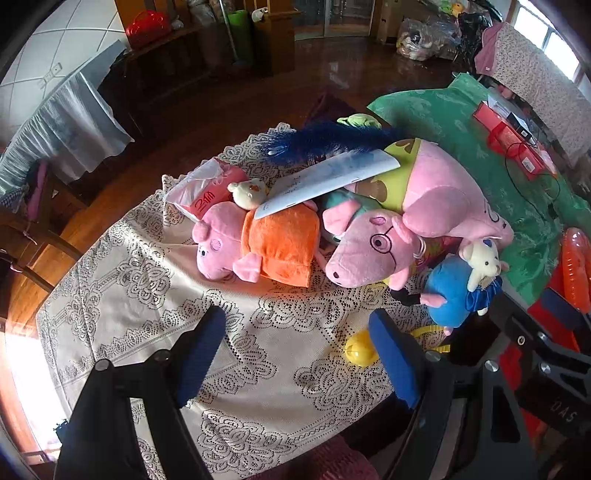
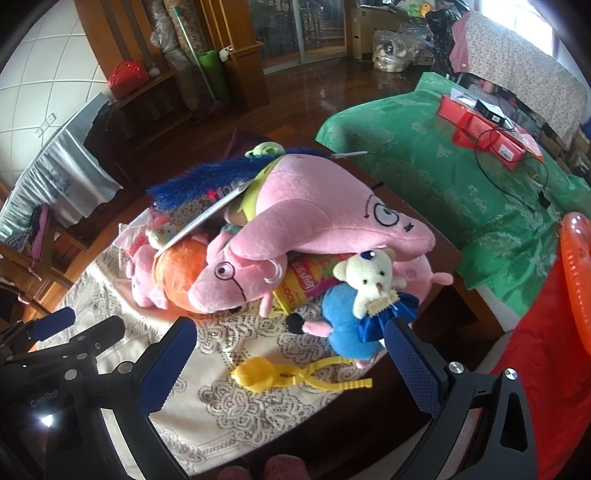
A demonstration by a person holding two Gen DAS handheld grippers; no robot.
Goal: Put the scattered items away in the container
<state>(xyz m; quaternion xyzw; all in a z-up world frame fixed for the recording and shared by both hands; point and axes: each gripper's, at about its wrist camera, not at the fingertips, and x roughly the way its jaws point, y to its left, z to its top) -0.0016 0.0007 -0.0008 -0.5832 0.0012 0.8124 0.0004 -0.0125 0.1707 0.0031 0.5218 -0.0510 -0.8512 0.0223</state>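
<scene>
Yellow clip toy (image 2: pixel 291 376) lengthwise L-R, handles rightward; left gripper (image 1: pixel 295 358) & right gripper (image 2: pixel 291 373) fingers apart, empty.

The floor (image 2: pixel 295 96) was dark polished wood, glossy with reflected daylight. A white tiled wall (image 2: pixel 40 85) stood at ten o'clock, with a wooden shelf (image 2: pixel 147 86) below it. Glass doors (image 2: pixel 295 33) closed the room at twelve o'clock. A window (image 2: pixel 532 26) at one o'clock let in bright light. A green cloth (image 2: pixel 443 177) covered furniture at three o'clock. A lace tablecloth (image 1: pixel 147 295) covered the worktop.
</scene>
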